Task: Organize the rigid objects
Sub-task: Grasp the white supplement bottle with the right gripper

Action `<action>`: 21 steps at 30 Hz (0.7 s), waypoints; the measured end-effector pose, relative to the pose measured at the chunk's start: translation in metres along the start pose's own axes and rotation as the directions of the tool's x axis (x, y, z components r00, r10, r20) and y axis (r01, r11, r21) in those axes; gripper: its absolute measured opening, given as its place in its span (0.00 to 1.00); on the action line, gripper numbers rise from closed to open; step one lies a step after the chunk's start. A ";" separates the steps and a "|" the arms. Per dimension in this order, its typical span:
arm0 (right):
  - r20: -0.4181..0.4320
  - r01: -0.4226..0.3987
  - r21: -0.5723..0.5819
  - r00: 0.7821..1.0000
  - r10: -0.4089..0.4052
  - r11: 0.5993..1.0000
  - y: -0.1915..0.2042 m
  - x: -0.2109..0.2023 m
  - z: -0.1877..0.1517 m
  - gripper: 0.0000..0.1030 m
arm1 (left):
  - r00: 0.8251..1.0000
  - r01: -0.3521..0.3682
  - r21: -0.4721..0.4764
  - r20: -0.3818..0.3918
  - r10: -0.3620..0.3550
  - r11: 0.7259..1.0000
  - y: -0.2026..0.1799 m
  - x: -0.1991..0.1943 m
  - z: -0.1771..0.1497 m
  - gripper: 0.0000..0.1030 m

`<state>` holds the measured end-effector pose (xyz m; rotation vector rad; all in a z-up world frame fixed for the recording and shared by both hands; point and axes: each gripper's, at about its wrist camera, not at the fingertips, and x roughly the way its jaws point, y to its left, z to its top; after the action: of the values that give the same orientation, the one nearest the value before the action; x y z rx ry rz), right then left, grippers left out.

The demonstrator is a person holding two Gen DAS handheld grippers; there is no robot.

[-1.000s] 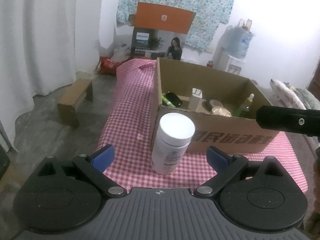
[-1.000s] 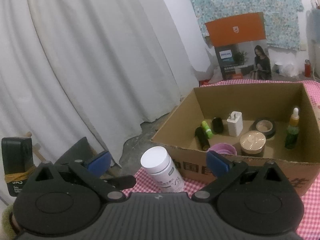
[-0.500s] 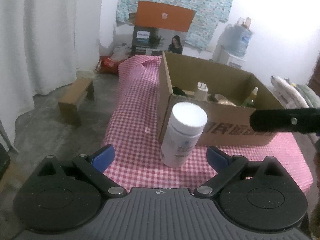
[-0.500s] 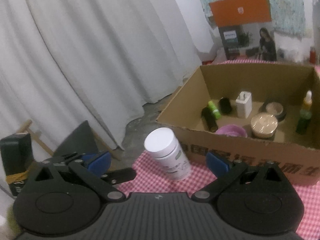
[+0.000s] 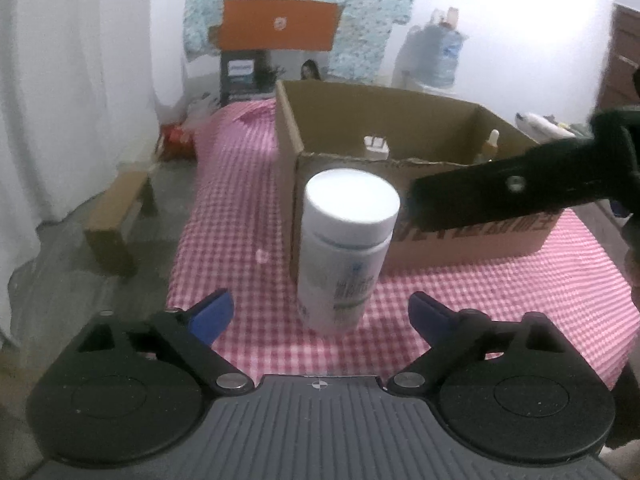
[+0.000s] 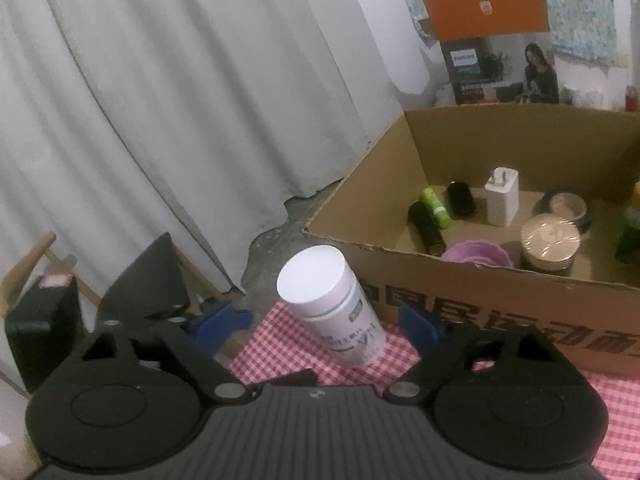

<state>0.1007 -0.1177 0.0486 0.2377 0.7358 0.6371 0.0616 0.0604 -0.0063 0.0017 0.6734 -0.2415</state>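
A white pill bottle with a white cap stands upright on the red checked cloth, just in front of the cardboard box. My left gripper has its jaws closing, with the bottle's base between the blue pads and clear of both. In the right wrist view the same bottle stands between the pads of my right gripper. Its jaws are closing too and do not touch the bottle. One black finger of the right gripper crosses the box front beside the cap.
The box holds a white plug, a green tube, a purple lid, a gold-lidded jar and a dropper bottle. A wooden stool and white curtains stand left of the table.
Both grippers have sunk and come closer to the bottle, which now looms larger. The jaws of both have narrowed a little. The right gripper's finger has moved in beside the cap.
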 end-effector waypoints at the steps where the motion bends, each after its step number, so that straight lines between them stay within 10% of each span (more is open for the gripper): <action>1: 0.000 -0.005 0.011 1.000 0.005 1.000 -0.001 0.003 0.001 0.81 | 1.000 0.007 0.007 0.007 -0.007 1.000 -0.001 0.003 0.001 0.87; 10: -0.014 0.022 0.077 1.000 -0.021 0.997 -0.010 0.025 0.004 0.60 | 1.000 0.028 0.018 0.004 -0.028 0.999 -0.007 0.033 0.002 0.55; 21: 0.001 0.010 0.064 1.000 -0.010 0.998 -0.011 0.021 0.003 0.54 | 0.998 0.060 0.023 -0.005 -0.060 0.998 -0.027 0.033 0.004 0.52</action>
<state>0.1200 -0.1127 0.0348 0.2929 0.7565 0.6048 0.0825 0.0262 -0.0213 0.0038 0.6755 -0.3067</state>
